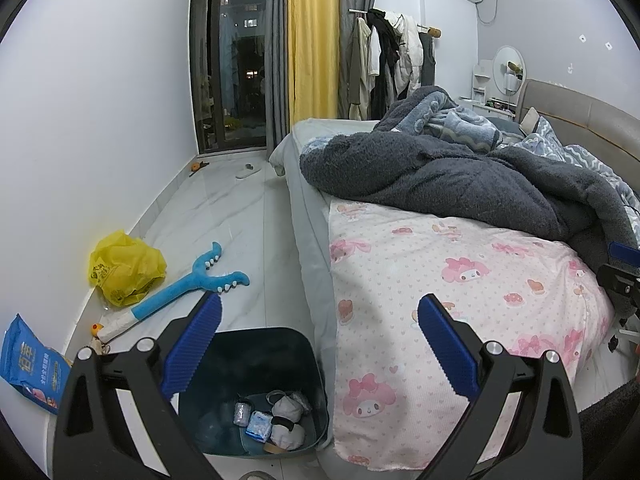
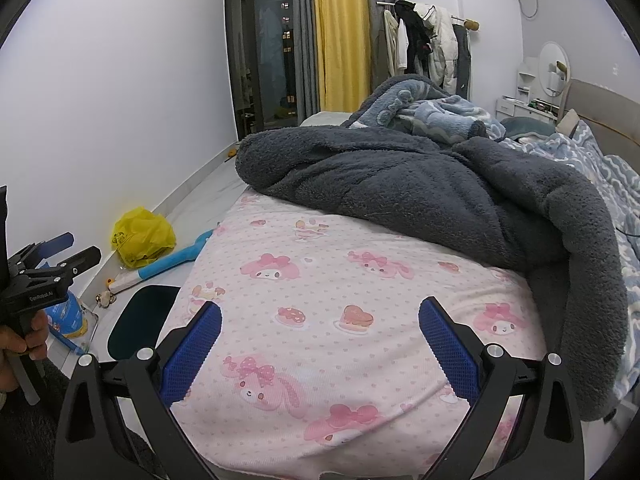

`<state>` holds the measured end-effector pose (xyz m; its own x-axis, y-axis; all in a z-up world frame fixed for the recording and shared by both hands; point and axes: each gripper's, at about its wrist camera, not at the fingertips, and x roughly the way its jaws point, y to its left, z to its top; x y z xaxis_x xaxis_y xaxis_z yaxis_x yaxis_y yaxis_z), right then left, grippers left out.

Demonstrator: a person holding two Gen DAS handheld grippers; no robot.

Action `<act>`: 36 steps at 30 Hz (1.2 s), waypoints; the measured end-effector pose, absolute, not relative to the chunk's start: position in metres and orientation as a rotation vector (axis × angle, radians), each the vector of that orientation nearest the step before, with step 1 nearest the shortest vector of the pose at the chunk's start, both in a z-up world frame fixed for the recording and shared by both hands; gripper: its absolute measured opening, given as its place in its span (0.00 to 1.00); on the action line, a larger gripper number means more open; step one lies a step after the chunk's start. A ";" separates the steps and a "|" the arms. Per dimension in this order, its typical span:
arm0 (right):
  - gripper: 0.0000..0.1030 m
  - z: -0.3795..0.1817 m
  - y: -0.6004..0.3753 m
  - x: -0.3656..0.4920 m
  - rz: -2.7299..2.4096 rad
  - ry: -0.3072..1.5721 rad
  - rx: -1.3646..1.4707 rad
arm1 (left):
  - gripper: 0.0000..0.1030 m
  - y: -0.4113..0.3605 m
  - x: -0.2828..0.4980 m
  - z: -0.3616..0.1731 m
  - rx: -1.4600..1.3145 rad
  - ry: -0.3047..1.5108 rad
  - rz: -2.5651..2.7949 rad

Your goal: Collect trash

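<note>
1. Right gripper (image 2: 320, 322): jaws wide apart, nothing between them, over the pink quilt (image 2: 340, 280).
2. Grey blanket (image 2: 440, 192) heaped on the quilt's far part.
3. Bin (image 2: 136, 324) on the floor, just beside the bed's left edge.
4. Yellow bag (image 2: 142, 236) against the wall; blue toy (image 2: 180, 258) lying near it.
5. Blue packet (image 2: 66, 314) by the wall.
6. Left gripper (image 2: 56, 256) at far left, held by a hand (image 2: 20, 338), jaws apart.
</note>
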<state>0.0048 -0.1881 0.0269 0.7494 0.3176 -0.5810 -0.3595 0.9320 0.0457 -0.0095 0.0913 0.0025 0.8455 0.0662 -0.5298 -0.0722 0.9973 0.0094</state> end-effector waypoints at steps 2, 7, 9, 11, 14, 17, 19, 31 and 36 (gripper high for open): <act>0.97 0.027 -0.188 0.005 0.372 0.622 -0.070 | 0.97 0.091 -0.009 0.003 -0.010 0.557 0.073; 0.97 0.027 -0.188 0.006 0.372 0.622 -0.070 | 0.97 0.091 -0.009 0.003 -0.011 0.557 0.073; 0.97 0.027 -0.188 0.006 0.373 0.622 -0.070 | 0.97 0.091 -0.009 0.003 -0.011 0.557 0.073; 0.97 0.027 -0.189 0.006 0.373 0.622 -0.071 | 0.97 0.091 -0.009 0.003 -0.011 0.557 0.073; 0.97 0.027 -0.188 0.006 0.373 0.622 -0.070 | 0.97 0.090 -0.009 0.003 -0.010 0.557 0.074; 0.97 0.027 -0.188 0.006 0.373 0.622 -0.071 | 0.97 0.090 -0.009 0.004 -0.008 0.557 0.072; 0.97 0.027 -0.189 0.006 0.373 0.622 -0.071 | 0.97 0.090 -0.009 0.004 -0.008 0.557 0.072; 0.97 0.028 -0.190 0.006 0.370 0.622 -0.068 | 0.97 0.089 -0.009 0.004 -0.007 0.557 0.071; 0.97 0.028 -0.191 0.007 0.370 0.622 -0.069 | 0.97 0.090 -0.009 0.004 -0.006 0.557 0.072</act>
<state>0.0065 -0.1913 0.0276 0.7492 0.3182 -0.5809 -0.3591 0.9321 0.0475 -0.0086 0.0905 0.0041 0.8461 0.0668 -0.5288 -0.0702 0.9974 0.0136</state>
